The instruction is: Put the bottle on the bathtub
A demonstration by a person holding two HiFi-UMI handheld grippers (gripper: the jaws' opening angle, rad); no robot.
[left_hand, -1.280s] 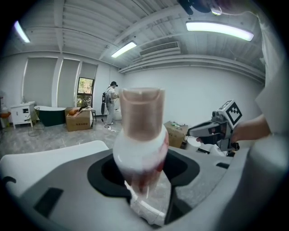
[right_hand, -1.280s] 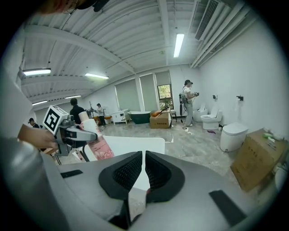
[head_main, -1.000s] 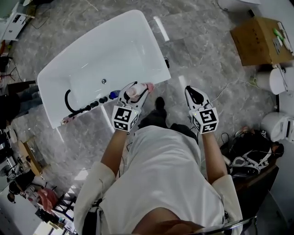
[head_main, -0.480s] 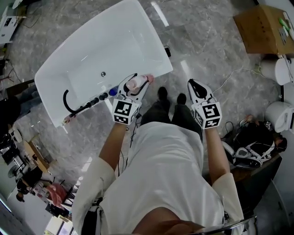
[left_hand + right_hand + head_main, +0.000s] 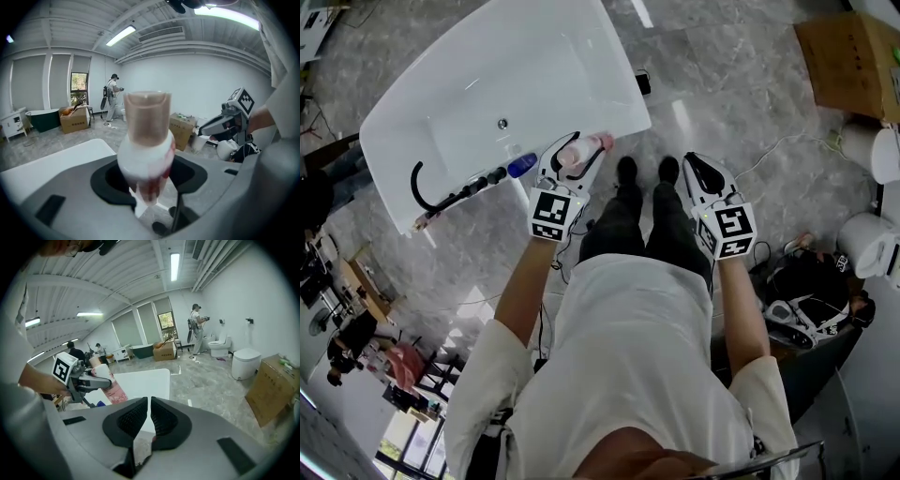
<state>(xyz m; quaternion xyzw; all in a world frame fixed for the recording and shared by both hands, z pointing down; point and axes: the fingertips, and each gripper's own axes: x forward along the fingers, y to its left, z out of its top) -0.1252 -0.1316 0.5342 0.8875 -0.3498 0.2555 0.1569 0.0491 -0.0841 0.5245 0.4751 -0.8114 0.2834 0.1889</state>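
— While the left claw (image 5: 575,150) grips the bottle (image 5: 146,140) at the bathtub (image 5: 516,56) rim, how will it handle?
— Light, slick plastic, I'd guess; grasp its rounded body. Meanwhile the right claw (image 5: 149,401) is clenched, empty.

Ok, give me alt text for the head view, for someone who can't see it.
Seen from above, the left gripper holds a pink-and-white bottle at the near rim of a white bathtub on a grey marble floor. The right gripper is shut and empty, held over the floor by the person's shoes.
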